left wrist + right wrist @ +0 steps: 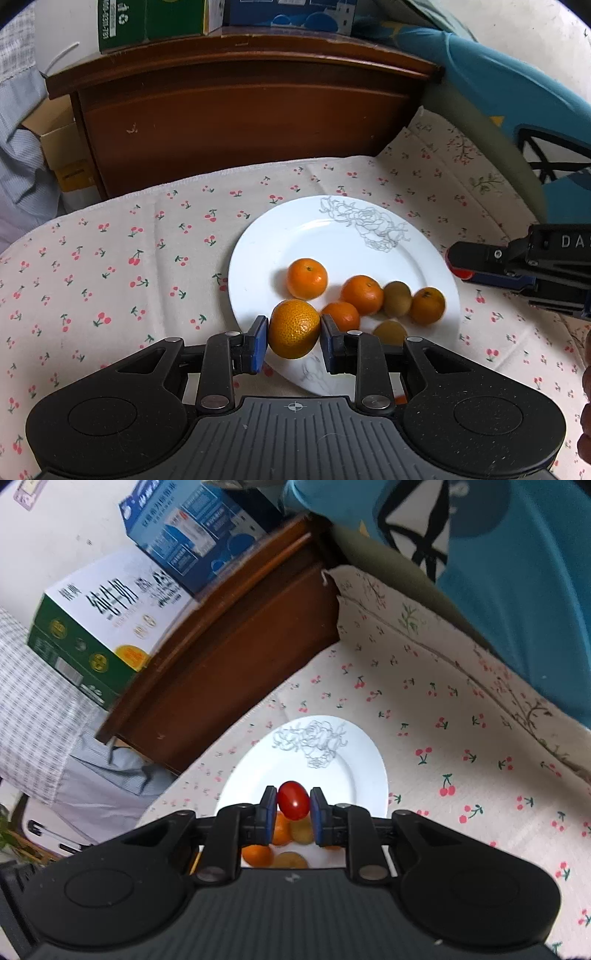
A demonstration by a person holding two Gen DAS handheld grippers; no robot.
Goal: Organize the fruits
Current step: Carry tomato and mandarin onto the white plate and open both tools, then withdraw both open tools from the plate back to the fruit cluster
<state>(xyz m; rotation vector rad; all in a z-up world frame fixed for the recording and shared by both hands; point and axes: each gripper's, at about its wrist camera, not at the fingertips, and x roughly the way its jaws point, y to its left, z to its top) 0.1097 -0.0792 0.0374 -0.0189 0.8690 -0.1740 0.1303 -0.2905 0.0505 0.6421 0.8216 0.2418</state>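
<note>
Cherry-print cloth [122,258] covers the surface. Nearest, the left gripper [294,330] is clamped on a mandarin [294,328] over the near rim of the white plate [266,243]. The right gripper [293,800] pinches a cherry tomato [293,799] above that plate. Farther in, mandarins [307,278] and kiwis [397,298] crowd its near right part. Beyond stands a wooden headboard [240,122].

We find the mandarin [294,328] between the left jaws, at the plate's [266,236] near rim. Four mandarins [307,278] and two kiwis [397,298] lie beyond-right. The tomato [293,799] sits between the right jaws, above the plate.
</note>
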